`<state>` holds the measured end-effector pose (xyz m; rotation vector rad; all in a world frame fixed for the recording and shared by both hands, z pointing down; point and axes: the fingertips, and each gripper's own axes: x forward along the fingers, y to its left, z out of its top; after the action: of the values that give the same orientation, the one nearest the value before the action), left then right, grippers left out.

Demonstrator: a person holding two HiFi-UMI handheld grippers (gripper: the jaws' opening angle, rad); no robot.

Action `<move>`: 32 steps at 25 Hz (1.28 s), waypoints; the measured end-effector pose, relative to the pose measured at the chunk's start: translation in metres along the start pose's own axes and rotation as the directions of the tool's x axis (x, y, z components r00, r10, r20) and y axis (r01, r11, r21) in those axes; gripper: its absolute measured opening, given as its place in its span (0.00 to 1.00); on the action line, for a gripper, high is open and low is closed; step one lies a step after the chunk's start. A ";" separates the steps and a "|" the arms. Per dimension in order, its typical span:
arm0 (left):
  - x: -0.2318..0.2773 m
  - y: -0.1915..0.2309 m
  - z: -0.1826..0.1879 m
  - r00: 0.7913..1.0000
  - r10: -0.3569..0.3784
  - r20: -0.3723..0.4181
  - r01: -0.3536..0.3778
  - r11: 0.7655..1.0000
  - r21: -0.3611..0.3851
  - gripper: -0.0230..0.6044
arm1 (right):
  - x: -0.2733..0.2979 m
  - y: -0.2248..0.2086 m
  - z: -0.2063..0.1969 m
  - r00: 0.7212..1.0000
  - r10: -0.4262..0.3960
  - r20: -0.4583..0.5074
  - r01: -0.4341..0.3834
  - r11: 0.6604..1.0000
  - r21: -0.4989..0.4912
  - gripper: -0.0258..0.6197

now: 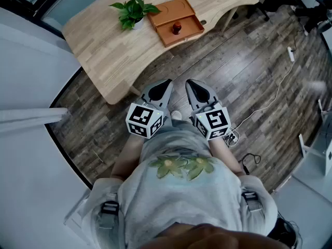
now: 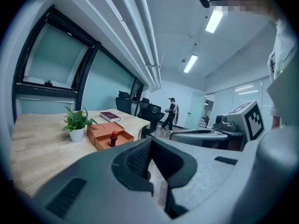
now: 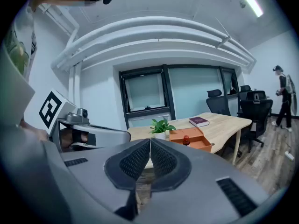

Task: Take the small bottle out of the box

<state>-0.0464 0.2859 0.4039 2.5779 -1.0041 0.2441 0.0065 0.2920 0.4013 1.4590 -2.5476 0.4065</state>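
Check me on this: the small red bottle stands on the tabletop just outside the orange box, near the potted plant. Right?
Not quite. The small red bottle stands inside the orange box, not on the tabletop outside it; the box is indeed near the potted plant. The head view shows this.

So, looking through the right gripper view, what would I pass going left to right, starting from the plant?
Potted plant → orange box with the small bottle inside → black office chairs → person standing.

No legible text, no brands or numbers, book (image 3: 199, 121) cover too small to read
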 end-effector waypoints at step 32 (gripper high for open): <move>0.130 0.145 0.074 0.996 -0.064 -0.060 0.065 0.998 0.007 0.05 | 0.163 -0.116 0.065 0.994 -0.112 0.008 0.112 0.994 0.018 0.06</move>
<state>-0.0478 0.0773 0.4122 2.5904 -0.8991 0.3070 0.0229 0.0823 0.4031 1.6043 -2.4599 0.4065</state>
